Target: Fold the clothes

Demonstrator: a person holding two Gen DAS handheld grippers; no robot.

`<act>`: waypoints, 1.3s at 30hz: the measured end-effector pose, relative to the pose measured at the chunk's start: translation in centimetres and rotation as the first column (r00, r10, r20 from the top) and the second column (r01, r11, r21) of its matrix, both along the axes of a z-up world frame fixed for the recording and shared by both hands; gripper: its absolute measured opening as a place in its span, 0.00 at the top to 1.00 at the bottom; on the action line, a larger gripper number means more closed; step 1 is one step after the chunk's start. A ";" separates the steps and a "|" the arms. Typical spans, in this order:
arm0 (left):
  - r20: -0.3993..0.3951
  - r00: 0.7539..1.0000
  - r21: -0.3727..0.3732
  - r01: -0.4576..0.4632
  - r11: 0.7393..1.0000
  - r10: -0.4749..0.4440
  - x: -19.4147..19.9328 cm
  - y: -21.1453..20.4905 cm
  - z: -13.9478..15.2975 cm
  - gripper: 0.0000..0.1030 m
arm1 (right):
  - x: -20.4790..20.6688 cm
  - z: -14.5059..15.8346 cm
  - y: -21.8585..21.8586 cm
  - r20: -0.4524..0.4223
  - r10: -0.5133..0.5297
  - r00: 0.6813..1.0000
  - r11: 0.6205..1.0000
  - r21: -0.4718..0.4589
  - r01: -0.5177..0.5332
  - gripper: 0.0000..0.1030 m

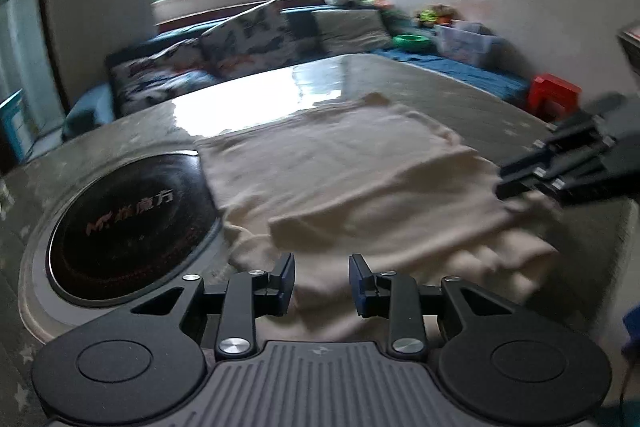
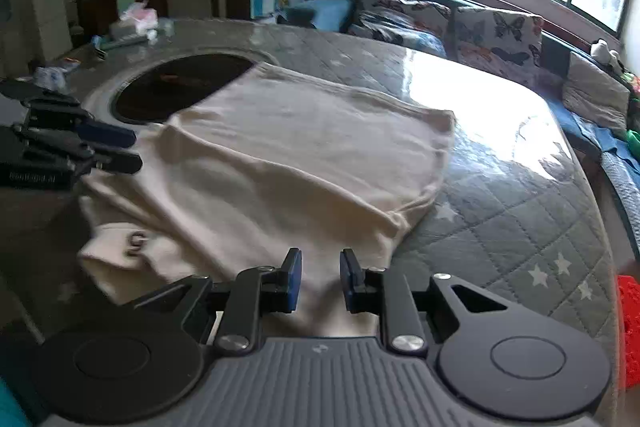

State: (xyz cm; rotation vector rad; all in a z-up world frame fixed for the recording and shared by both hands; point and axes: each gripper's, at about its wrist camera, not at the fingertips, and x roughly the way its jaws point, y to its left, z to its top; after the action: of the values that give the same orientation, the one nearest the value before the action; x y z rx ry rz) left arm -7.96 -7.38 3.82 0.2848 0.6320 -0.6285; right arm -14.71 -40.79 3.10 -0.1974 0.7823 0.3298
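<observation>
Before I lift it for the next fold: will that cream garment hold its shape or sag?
The cream garment will likely sag: it lies limp and creased, with soft rumpled edges. It looks light and thin. On the glossy table cover it may slide when pushed rather than bunch.

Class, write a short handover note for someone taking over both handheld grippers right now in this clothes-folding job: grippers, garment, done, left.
Left gripper: open, empty, over the near edge of the cream garment.
Right gripper: open, empty, at the garment's other side.
Garment: on the quilted table cover, one corner overlapping the black round cooktop.
Done: partly folded; layers are stacked.
Left: regrip, finish folding, probably tucking the loose cuff.
</observation>
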 end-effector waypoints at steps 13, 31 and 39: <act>0.095 0.955 0.168 0.262 0.950 -0.280 -6.0 -1.7 -2.0 0.61 | -2.9 1.0 0.8 0.013 0.068 0.998 0.996 -0.067 -0.067 0.79; 0.142 0.966 0.078 0.209 0.975 -0.218 -3.6 -3.0 -1.2 0.91 | -6.5 -0.2 2.0 0.022 0.253 0.967 0.932 -0.274 -0.237 0.40; 0.074 0.987 -0.018 0.146 0.989 -0.145 0.8 -3.0 0.2 0.92 | -5.1 -1.1 4.1 0.101 0.323 0.941 0.917 -0.280 -0.284 0.46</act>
State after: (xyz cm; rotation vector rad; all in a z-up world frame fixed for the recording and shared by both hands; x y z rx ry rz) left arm -7.12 -10.34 4.04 0.3322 0.5369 -0.7621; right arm -19.84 -36.71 2.01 -0.5920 0.6477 0.5007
